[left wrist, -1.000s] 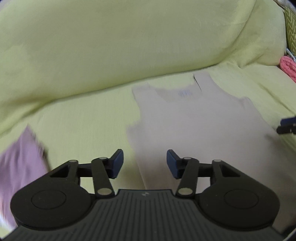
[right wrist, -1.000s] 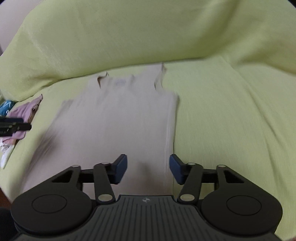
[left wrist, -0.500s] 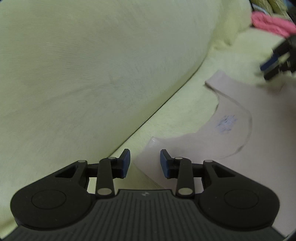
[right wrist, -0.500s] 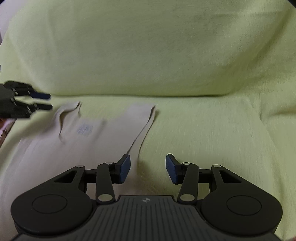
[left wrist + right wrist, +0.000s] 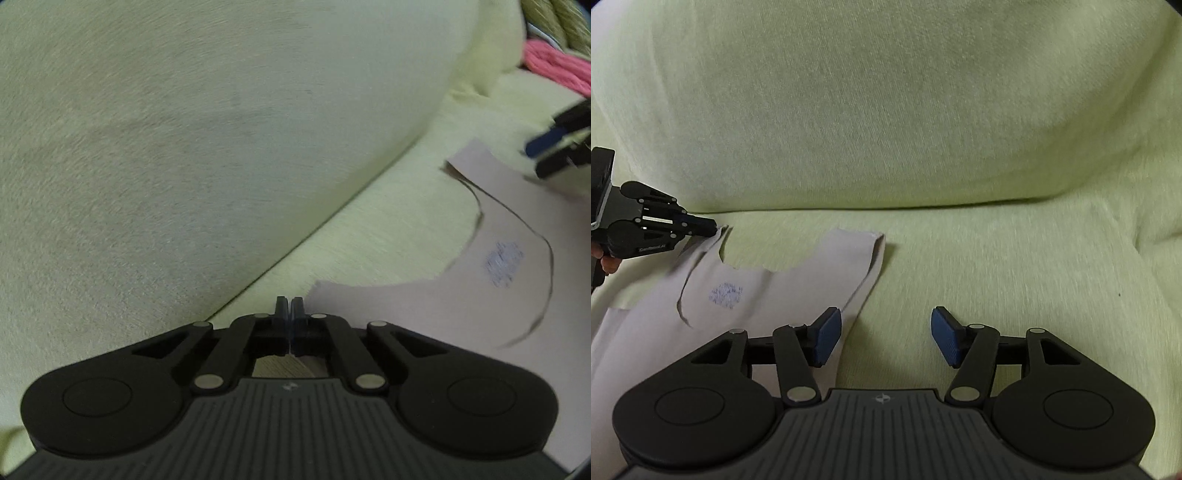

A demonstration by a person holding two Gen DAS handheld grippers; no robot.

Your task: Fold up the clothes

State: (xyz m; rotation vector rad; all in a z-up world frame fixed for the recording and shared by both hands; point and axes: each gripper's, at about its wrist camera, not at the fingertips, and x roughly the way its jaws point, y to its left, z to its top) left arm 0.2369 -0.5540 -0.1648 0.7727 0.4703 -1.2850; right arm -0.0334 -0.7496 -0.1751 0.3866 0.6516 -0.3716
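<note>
A beige tank top [image 5: 757, 295] lies flat on the yellow-green sofa seat [image 5: 997, 277], neckline towards the backrest, with a blue print inside the collar. My left gripper [image 5: 290, 304] is shut at the tip of the left shoulder strap. From the right wrist view its tip [image 5: 713, 230] meets that strap's slightly raised end. My right gripper [image 5: 882, 336] is open and its jaws are opening. Its left pad [image 5: 825, 336] hangs over the right strap's outer edge, with only sofa cover showing between the pads. The left wrist view shows the right gripper [image 5: 541, 157] beyond the tank top [image 5: 443, 314].
The sofa backrest [image 5: 886, 110] rises just behind the straps. A pink cloth [image 5: 554, 70] and an olive striped cushion [image 5: 554, 18] lie at the far right end. A hand [image 5: 609, 264] holds the left gripper's handle. Bare seat stretches to the right.
Both grippers moved forward from the tank top's body to its shoulder straps. The left jaws went from open to shut at the left strap. The right jaws have spread wider.
</note>
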